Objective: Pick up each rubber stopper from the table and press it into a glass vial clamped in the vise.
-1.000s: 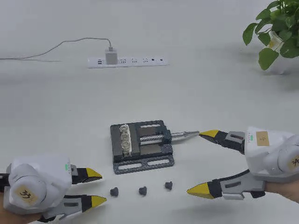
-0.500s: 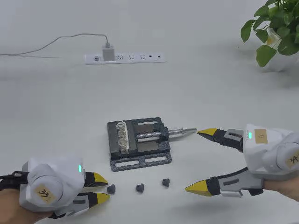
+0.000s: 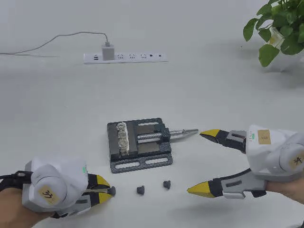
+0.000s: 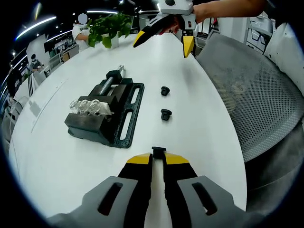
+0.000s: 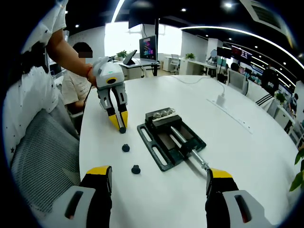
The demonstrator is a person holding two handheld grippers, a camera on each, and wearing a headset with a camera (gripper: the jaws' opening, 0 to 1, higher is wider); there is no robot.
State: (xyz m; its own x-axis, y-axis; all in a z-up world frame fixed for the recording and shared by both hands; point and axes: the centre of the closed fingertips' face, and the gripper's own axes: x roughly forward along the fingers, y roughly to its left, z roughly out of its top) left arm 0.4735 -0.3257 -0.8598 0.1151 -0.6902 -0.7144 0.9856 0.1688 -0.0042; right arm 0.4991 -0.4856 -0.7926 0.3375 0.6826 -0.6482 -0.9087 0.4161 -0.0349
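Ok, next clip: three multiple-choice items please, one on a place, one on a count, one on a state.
1. The glass vials sit where in the vise? A. at the end away from its screw handle. B. against the screw handle. C. beside it, loose.
2. How many rubber stoppers lie loose on the table? A. one. B. two. C. four.
3. The left gripper is: A. wide open. B. shut on a rubber stopper. C. lying flat, unheld.
Answers: 1 A, the vials line the end opposite the handle. 2 B, two lie before the vise. 3 B, a stopper is pinched at its yellow tips.
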